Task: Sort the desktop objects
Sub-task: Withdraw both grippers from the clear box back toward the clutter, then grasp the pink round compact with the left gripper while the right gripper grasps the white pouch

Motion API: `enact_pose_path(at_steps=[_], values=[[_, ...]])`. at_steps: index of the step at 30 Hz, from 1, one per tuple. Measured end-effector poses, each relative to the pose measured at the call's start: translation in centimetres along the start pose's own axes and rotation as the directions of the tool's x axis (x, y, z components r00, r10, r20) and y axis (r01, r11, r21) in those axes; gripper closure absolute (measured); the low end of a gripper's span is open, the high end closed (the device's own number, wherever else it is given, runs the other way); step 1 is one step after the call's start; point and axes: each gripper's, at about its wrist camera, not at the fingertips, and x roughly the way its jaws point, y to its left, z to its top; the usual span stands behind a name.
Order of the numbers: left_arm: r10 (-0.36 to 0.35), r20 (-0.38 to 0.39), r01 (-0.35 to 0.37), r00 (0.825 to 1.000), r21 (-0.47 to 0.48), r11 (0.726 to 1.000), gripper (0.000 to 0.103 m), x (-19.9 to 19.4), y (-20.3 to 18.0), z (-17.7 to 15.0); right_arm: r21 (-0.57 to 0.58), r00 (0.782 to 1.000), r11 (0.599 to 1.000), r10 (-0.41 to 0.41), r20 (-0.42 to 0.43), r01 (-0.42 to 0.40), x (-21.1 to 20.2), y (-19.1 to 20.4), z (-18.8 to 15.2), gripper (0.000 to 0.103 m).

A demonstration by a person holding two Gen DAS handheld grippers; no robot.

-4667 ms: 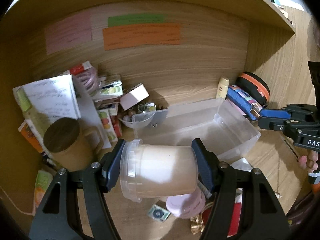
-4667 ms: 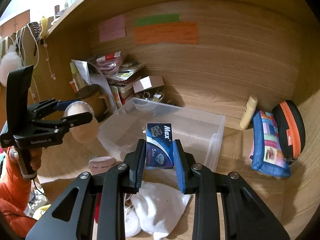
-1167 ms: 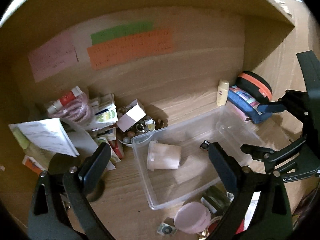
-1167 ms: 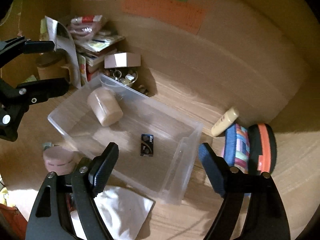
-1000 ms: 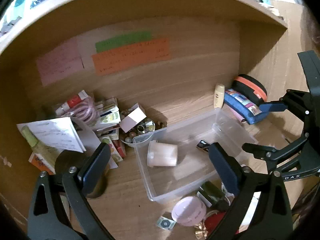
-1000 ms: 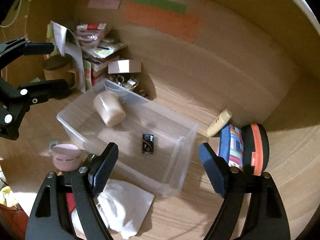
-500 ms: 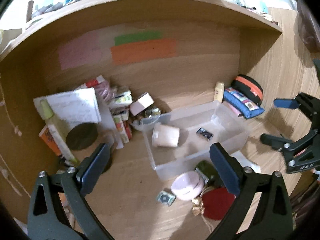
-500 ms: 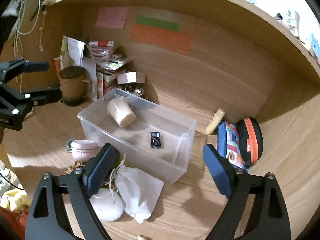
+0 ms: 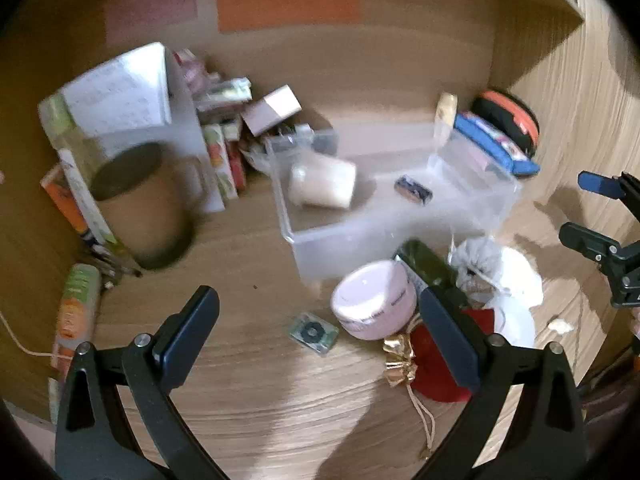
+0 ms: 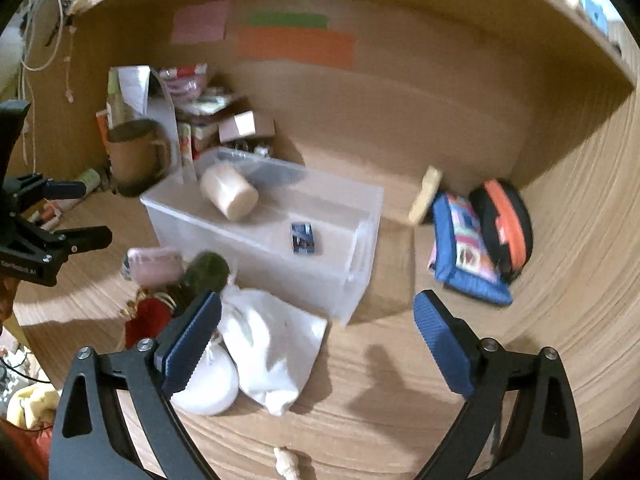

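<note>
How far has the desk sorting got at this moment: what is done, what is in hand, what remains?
Done: the beige cup and the small blue packet lie inside the clear bin. In hand: nothing; the left gripper and right gripper are both open and empty. Left: the pink jar, red pouch, white bag and small packet sit outside the bin.

Pink (image 10: pixel 200 21), green (image 10: pixel 288 20) and orange paper notes (image 10: pixel 295 47) are hanging on the wooden back wall (image 10: pixel 420 92), above the desk.
</note>
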Motion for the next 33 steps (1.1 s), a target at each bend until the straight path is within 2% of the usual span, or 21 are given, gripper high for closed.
enact_pose_path(at_steps=[10,15,19,27,33], values=[[-0.035,-0.089,0.04,0.995,0.046,0.998,0.002,4.1,-2.3,-0.6,-0.012,0.988,0.994,0.103,-0.117,-0.105,5.3,0.3,-1.6,0.007],[-0.057,-0.121,0.061,0.991,0.03,0.998,0.002,5.5,-2.2,-0.4,0.021,0.968,0.983,0.185,-0.17,-0.184,7.7,0.1,-1.6,0.007],[-0.08,-0.149,0.083,0.986,0.019,0.996,0.002,6.5,-2.1,-0.3,0.043,0.94,0.967,0.253,-0.228,-0.25,9.3,-0.2,-1.6,0.007],[-0.123,-0.162,0.13,0.979,0.032,0.991,0.002,7.2,-2.1,-0.4,0.013,0.912,0.956,0.283,-0.299,-0.292,11.0,0.6,-1.6,0.007],[-0.132,-0.159,0.14,0.978,0.042,0.989,0.002,7.5,-2.0,-0.7,-0.034,0.914,0.957,0.263,-0.308,-0.287,11.6,1.7,-1.5,0.008]])
